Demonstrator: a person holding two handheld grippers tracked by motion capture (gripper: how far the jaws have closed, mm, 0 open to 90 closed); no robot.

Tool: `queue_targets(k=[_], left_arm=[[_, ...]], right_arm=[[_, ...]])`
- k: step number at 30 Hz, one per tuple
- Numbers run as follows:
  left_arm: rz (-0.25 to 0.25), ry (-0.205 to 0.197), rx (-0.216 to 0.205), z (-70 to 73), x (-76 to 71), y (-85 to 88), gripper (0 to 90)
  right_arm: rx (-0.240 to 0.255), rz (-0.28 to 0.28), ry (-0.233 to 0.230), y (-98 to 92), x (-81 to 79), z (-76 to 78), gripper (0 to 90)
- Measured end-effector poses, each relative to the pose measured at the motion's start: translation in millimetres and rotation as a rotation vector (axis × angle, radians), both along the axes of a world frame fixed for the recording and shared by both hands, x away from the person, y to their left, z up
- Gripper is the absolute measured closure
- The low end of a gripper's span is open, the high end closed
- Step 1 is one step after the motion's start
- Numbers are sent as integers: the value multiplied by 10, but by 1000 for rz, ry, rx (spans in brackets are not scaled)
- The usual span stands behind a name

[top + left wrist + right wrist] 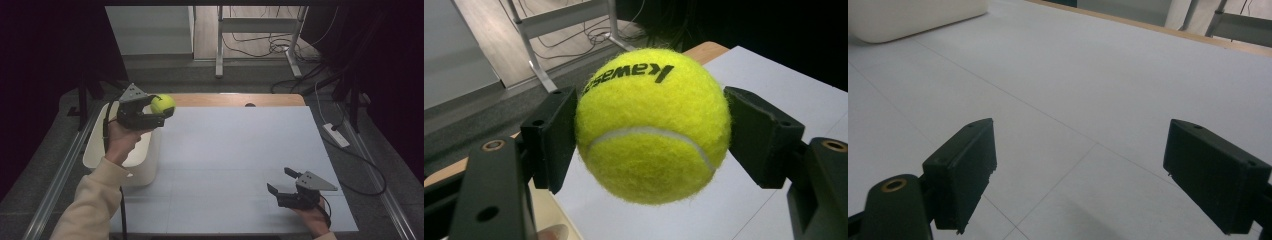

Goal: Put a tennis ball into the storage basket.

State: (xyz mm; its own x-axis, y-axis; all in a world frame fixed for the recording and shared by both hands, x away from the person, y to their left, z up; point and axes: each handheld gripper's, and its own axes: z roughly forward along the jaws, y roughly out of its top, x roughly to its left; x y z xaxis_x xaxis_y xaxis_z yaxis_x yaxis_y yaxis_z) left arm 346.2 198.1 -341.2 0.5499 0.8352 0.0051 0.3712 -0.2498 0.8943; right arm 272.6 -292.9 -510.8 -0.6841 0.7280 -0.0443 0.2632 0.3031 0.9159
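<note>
A yellow-green tennis ball [163, 104] [652, 125] with black lettering is held in the air by my left gripper [159, 111] [651, 135], whose two black pads press on its sides. It hangs over the far left corner of the white table sheet [235, 165], beside the right rim of a cream tub [145, 165]. Low over the sheet near the front right corner, my right gripper [282, 181] [1080, 175] stands open, with nothing between its jaws.
The cream tub [908, 17] stands at the table's left edge, under my left forearm. A wooden table edge [235, 99] runs along the back. Beyond it are a metal desk frame [260, 35] and loose cables on the floor.
</note>
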Motion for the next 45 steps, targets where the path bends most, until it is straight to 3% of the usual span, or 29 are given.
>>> queue_targets(k=[45], left_arm=[[162,53,8,-250,-150,646,267]], right_arm=[[3,1,0,12,-1,2,139]])
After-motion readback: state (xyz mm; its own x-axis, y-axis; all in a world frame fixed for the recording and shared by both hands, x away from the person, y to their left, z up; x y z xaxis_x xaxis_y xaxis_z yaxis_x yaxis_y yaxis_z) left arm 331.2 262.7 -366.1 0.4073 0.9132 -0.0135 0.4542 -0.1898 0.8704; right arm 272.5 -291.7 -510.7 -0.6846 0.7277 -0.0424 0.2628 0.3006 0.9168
